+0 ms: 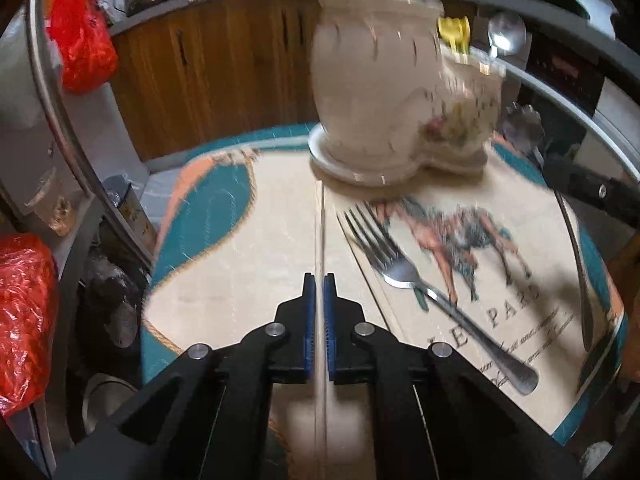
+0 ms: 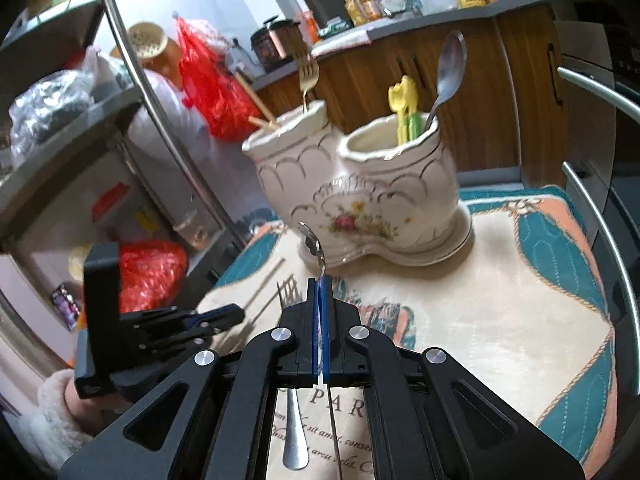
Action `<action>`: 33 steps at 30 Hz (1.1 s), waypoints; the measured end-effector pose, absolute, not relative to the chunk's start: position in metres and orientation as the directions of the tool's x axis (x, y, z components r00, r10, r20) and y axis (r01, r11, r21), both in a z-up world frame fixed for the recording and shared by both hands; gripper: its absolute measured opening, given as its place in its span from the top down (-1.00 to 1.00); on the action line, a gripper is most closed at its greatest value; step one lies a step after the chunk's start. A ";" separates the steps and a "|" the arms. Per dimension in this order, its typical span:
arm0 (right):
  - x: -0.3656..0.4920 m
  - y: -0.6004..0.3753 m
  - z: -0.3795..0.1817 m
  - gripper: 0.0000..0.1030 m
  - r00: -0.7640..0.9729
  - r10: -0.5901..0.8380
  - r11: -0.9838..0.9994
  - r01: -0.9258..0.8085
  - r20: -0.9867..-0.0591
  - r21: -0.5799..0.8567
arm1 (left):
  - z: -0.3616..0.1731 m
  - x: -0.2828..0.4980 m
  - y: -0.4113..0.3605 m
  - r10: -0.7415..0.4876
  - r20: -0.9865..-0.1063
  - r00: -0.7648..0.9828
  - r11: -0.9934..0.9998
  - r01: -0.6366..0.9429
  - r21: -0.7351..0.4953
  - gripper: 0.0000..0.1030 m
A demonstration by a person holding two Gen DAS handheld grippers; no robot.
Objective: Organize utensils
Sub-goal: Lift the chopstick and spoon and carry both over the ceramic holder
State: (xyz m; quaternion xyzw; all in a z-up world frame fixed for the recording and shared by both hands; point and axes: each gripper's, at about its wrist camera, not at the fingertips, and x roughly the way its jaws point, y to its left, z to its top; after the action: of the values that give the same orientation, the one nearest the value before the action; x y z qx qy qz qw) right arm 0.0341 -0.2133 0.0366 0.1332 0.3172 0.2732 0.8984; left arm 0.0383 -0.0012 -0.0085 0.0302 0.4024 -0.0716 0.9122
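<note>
Ceramic holder (image 2: 360, 196), two compartments: gold fork (image 2: 307, 76) and chopsticks (image 2: 256, 104) in left; spoon (image 2: 448, 68), yellow utensils (image 2: 404, 108) in right. Left gripper (image 1: 319, 280) pinching chopstick (image 1: 319, 232). Right gripper (image 2: 320, 280) pinching scalloped utensil (image 2: 314, 246). Steel fork (image 1: 400, 268) flat on mat (image 1: 240, 272), right of left jaws.

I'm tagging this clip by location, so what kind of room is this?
Most likely a home kitchen. A ceramic utensil holder with cutlery stands on a table mat, and behind it a counter over wooden cabinets carries a rice cooker and bottles.
</note>
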 end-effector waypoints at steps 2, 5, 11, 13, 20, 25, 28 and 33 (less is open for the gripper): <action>0.033 -0.218 0.041 0.96 0.667 0.577 0.812 -0.405 -0.472 0.421 | 0.004 0.035 0.006 -0.138 -0.699 0.702 0.987 0.152 -0.043 0.92; 0.031 -0.221 0.050 0.96 0.702 0.572 0.811 -0.406 -0.424 0.422 | 0.030 0.028 0.014 -0.183 -0.612 0.769 0.983 0.162 -0.090 0.92; 0.038 -0.227 0.087 0.96 0.779 0.548 0.814 -0.413 -0.304 0.409 | 0.087 0.026 0.021 -0.244 -0.420 0.874 0.968 0.192 -0.162 0.92; 0.046 -0.228 0.101 0.96 0.799 0.536 0.819 -0.413 -0.274 0.398 | 0.104 0.033 0.020 -0.262 -0.372 0.890 0.961 0.209 -0.179 0.92; 0.095 -0.234 0.136 0.96 0.864 0.476 0.838 -0.389 -0.164 0.383 | 0.147 0.083 0.001 -0.337 -0.228 0.914 0.934 0.294 -0.202 0.92; 0.134 -0.236 0.135 0.96 0.884 0.444 0.842 -0.356 -0.144 0.406 | 0.150 0.121 -0.016 -0.370 -0.189 0.910 0.918 0.326 -0.225 0.92; 0.150 -0.233 0.133 0.96 0.885 0.445 0.835 -0.355 -0.136 0.419 | 0.148 0.136 -0.021 -0.379 -0.168 0.910 0.913 0.337 -0.229 0.92; 0.162 -0.229 0.129 0.96 0.903 0.417 0.846 -0.344 -0.106 0.407 | 0.143 0.151 -0.032 -0.365 -0.128 0.922 0.923 0.340 -0.182 0.92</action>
State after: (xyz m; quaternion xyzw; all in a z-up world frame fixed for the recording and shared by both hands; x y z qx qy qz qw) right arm 0.1617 -0.2294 0.1288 0.1930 0.0954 0.1991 0.9560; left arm 0.1512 -0.0322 0.1434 -0.0785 0.0797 -0.1801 0.9773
